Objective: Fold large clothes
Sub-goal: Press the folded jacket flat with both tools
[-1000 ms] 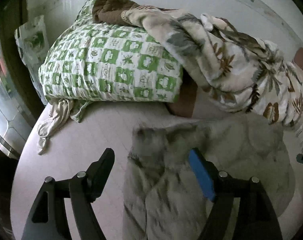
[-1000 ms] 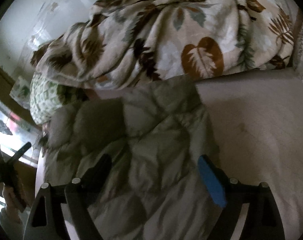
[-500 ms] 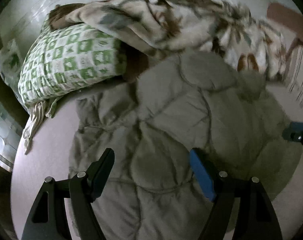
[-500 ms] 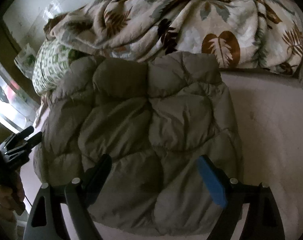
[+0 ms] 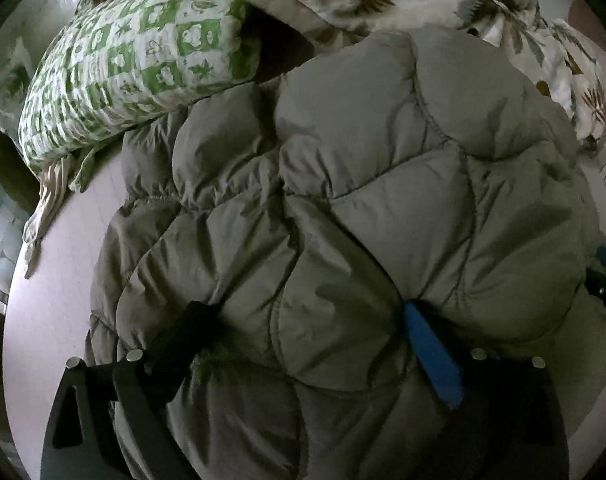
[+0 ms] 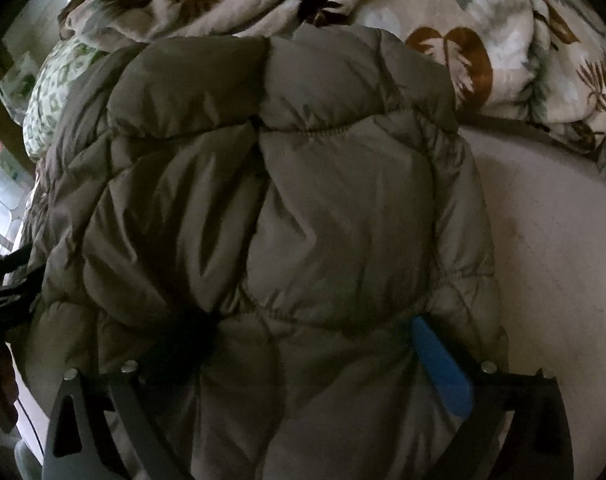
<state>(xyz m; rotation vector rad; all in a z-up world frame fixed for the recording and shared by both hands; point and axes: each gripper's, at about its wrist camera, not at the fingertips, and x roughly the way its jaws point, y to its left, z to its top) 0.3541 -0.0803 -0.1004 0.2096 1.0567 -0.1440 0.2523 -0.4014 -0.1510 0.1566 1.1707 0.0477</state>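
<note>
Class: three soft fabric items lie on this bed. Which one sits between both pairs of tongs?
The grey-olive quilted puffer jacket: plain and stitched in puffy panels, unlike the green-checked pillow and the leaf-print blanket behind it.

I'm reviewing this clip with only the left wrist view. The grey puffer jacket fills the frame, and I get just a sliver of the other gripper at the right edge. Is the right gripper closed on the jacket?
Observer: No. In the right wrist view the right gripper is open. Its fingers are spread wide and their tips are sunk into the puffer jacket, which bulges up between them.
Operator: What lies on the jacket's right side?
Observer: Bare pinkish sheet, which runs back to the leaf-print blanket heaped behind the jacket.
</note>
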